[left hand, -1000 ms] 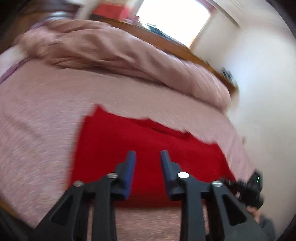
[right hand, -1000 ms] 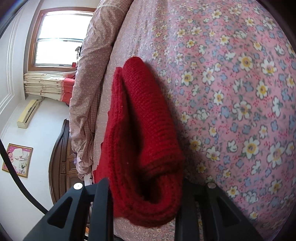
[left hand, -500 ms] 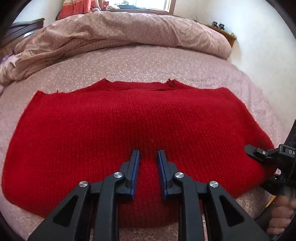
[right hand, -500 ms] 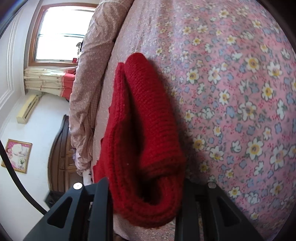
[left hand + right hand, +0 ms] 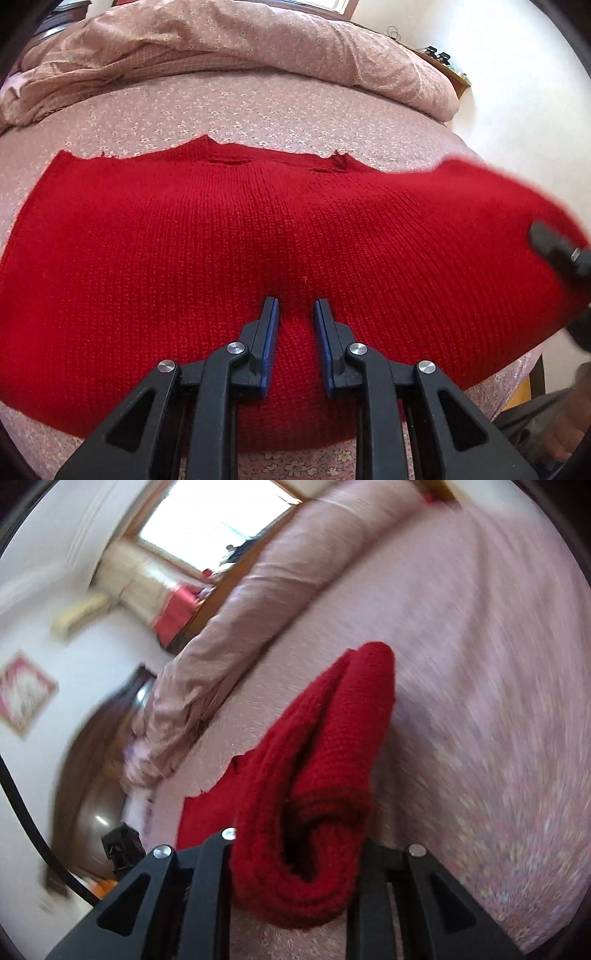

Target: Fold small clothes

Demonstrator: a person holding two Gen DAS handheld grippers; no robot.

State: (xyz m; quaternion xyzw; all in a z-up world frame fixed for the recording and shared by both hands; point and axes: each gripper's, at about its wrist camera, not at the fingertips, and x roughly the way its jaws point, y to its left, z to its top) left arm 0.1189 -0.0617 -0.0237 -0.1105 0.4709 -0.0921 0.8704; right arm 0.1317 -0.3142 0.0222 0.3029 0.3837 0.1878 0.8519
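A red knitted garment [image 5: 258, 236] lies folded and spread wide on the pink flowered bedsheet [image 5: 258, 107]. My left gripper [image 5: 295, 314] hovers low over its near middle, jaws a little apart and empty, blue pads showing. My right gripper [image 5: 295, 864] is shut on the thick folded right end of the red garment [image 5: 321, 775], which bulges between the jaws and is lifted off the sheet. The right gripper's tip also shows at the right edge of the left wrist view [image 5: 557, 251].
A rumpled pink duvet [image 5: 229, 40] lies along the far side of the bed. A white wall [image 5: 517, 74] is to the right. A window [image 5: 221, 517], a dark wooden cabinet [image 5: 96, 775] and a framed picture [image 5: 22, 690] are beyond the bed.
My left gripper swung round and came down close over the garment's middle. My right gripper has turned and lifted the garment's folded end; its view is now blurred by motion.
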